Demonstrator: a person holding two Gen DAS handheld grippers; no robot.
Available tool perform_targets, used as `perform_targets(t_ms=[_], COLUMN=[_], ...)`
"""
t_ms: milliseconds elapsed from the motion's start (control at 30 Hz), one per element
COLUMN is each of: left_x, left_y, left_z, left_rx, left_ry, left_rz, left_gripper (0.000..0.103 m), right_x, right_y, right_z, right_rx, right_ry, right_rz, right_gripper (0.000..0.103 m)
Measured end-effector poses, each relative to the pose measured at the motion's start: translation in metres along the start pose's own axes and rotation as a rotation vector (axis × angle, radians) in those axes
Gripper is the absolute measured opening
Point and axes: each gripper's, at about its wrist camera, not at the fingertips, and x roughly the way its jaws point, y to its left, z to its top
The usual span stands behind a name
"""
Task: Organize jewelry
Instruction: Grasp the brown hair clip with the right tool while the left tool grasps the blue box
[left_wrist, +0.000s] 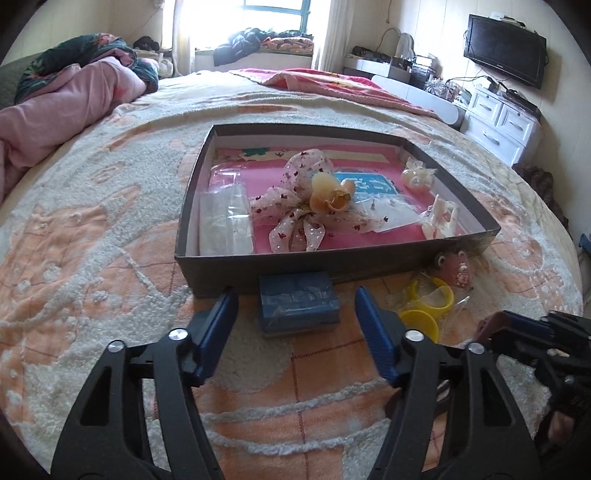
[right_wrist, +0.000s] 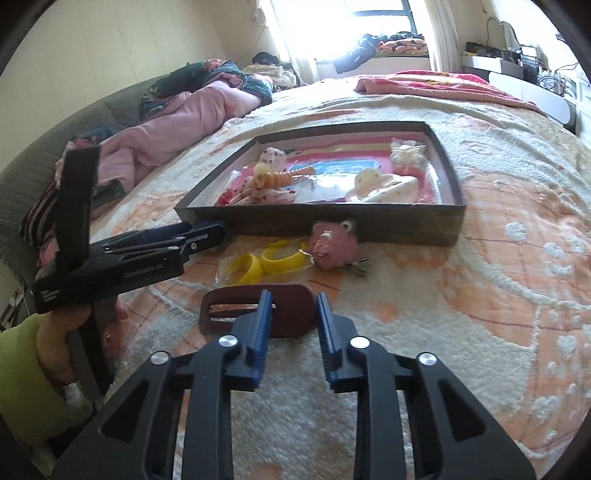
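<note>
A shallow dark box (left_wrist: 369, 264) (right_wrist: 369, 225) on the bed holds hair accessories: a ribbon bow (left_wrist: 295, 206), an orange spiral clip (left_wrist: 332, 194) (right_wrist: 275, 179) and white clips (left_wrist: 439, 219) (right_wrist: 384, 188). My left gripper (left_wrist: 293, 291) is open above a small blue box (left_wrist: 297, 306) lying in front of the dark box. My right gripper (right_wrist: 293, 295) is shut on a dark red-brown flat clip (right_wrist: 243, 308); it also shows in the left wrist view (left_wrist: 487, 326). Yellow rings in a clear bag (left_wrist: 428, 306) (right_wrist: 266, 260) and a pink plush clip (left_wrist: 456, 266) (right_wrist: 332, 242) lie by the box's front wall.
The bed is covered by a cream and orange towel blanket (left_wrist: 92, 258) (right_wrist: 498, 295). Pink bedding (left_wrist: 55, 110) is piled at the far left. White drawers (left_wrist: 495, 122) and a wall TV (left_wrist: 506, 44) stand to the right.
</note>
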Motion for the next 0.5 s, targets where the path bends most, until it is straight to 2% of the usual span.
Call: perform_targets(t_ms=[67, 100, 133, 333, 400, 500], left_x=[0.004, 0.005, 0.005, 0.004, 0.001, -0.005], left_y=[0.001, 0.001, 0.001, 0.0, -0.001, -0.001], left_z=[0.0, 0.0, 0.0, 0.0, 0.0, -0.001], left_rx=[-0.011, -0.013, -0.015, -0.011, -0.008, -0.01], left_ry=[0.013, 0.016, 0.017, 0.017, 0.011, 0.0], left_rz=[-0.001, -0.003, -0.004, -0.008, -0.007, -0.009], left_gripper=[0.044, 0.039, 0.039, 0.038, 0.038, 0.038], right_x=[-0.005, -0.007, -0.009, -0.019, -0.02, -0.019], right_y=[-0.003, -0.003, -0.003, -0.014, -0.015, -0.021], right_z=[-0.001, -0.002, -0.001, 0.0, 0.002, 0.002], right_rx=[0.009, 0.006, -0.001, 0.015, 0.005, -0.02], right_ry=[-0.002, -0.007, -0.011, -0.037, -0.042, -0.035], right_rz=[0.021, 0.012, -0.002, -0.028, -0.064, -0.142], right_gripper=[0.019, 0.008, 0.005, 0.004, 0.0, 0.001])
